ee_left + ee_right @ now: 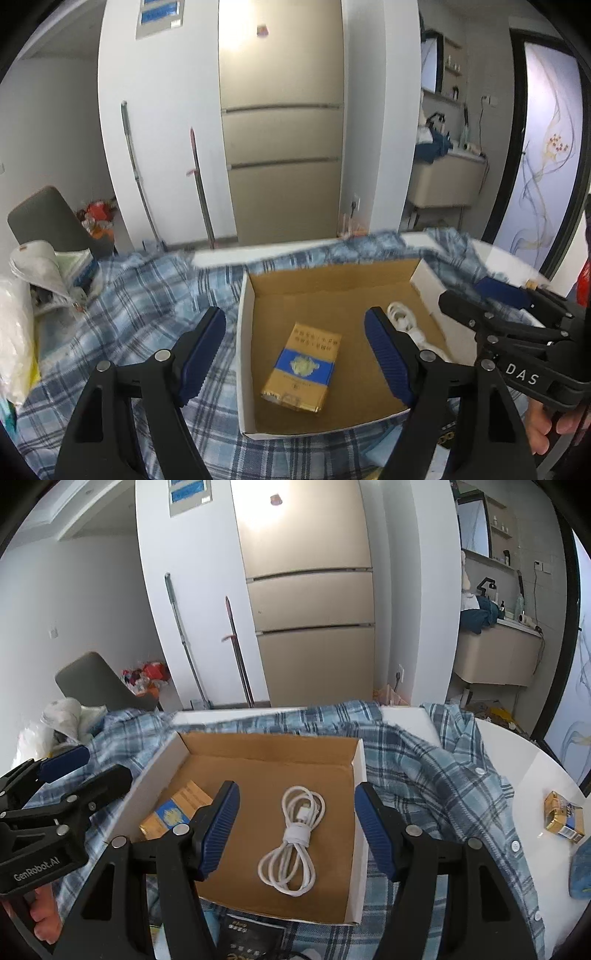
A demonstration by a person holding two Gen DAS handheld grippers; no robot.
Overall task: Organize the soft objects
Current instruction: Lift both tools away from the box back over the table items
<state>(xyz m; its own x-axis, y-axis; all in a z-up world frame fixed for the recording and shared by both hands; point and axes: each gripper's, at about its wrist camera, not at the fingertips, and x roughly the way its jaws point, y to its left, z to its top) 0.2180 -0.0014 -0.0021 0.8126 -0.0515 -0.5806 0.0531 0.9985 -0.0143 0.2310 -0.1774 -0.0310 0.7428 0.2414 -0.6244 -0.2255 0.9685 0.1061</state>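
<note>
Both grippers hung over the cardboard box (266,753), fingers apart and empty: the left gripper (295,354) above the gold packet (301,367), the right gripper (297,830) above the coiled white cable (295,840), both apparently set inside to gather loose items.

Blue-plaid shirt (424,760), white cable (295,834)

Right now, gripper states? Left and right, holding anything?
Left gripper: open, holding nothing, above the gold pack in the cardboard box.
Right gripper: open, holding nothing, above the white cable.
</note>
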